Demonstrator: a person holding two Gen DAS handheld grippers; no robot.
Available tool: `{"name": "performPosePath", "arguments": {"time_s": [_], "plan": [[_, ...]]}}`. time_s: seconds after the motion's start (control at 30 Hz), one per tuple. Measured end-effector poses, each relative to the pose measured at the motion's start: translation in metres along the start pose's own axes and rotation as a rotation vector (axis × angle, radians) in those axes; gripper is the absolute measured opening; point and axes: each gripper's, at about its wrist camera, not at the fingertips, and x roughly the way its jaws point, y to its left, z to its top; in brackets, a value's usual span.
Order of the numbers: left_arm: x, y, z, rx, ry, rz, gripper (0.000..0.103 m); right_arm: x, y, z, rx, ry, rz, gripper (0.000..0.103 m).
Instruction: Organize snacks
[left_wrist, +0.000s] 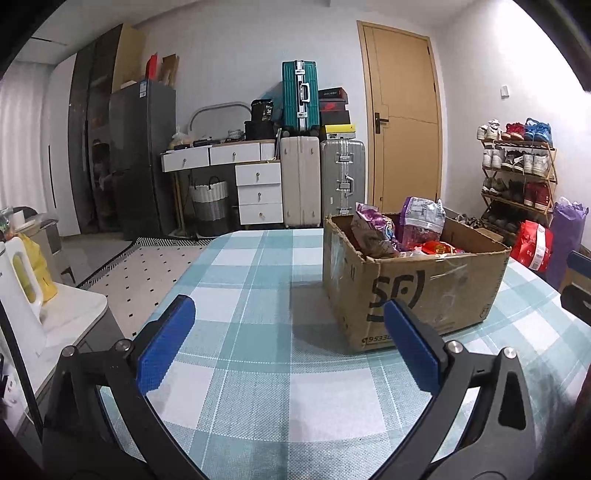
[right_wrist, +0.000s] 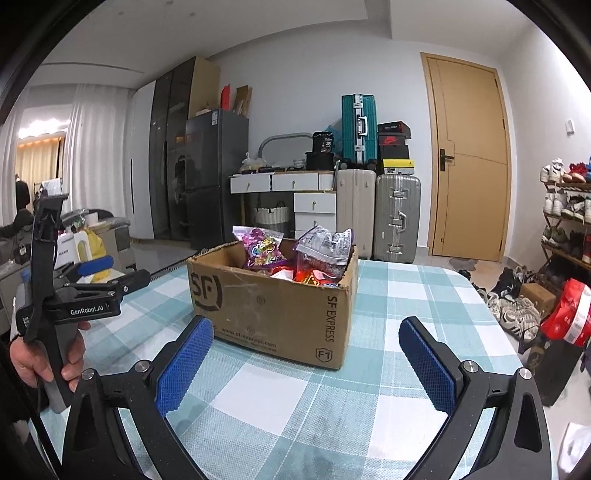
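A brown cardboard box stands on the checked tablecloth, filled with snack bags. Purple bags stick up above its rim, and red packets lie lower inside. My left gripper is open and empty, low over the cloth, with the box ahead to its right. In the right wrist view the left gripper shows at the left, held by a hand. My right gripper is open and empty, just in front of the box.
Beyond the table stand suitcases, a white drawer desk, a dark fridge and a wooden door. A shoe rack and red bag are at the right. A white stand with a yellow item is left.
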Motion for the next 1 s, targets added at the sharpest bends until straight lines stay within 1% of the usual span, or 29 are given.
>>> {"name": "performPosePath", "arguments": {"time_s": [0.4, 1.0], "plan": [[-0.0062, 0.0032, 0.0001, -0.009, -0.017, -0.007, 0.102, -0.0018, -0.0019, -0.0015, 0.006, -0.001, -0.005, 0.103], [-0.0083, 0.0009, -0.0004, -0.007, -0.022, -0.004, 0.102, -0.0017, -0.0018, -0.0015, 0.005, -0.002, -0.006, 0.103]]}}
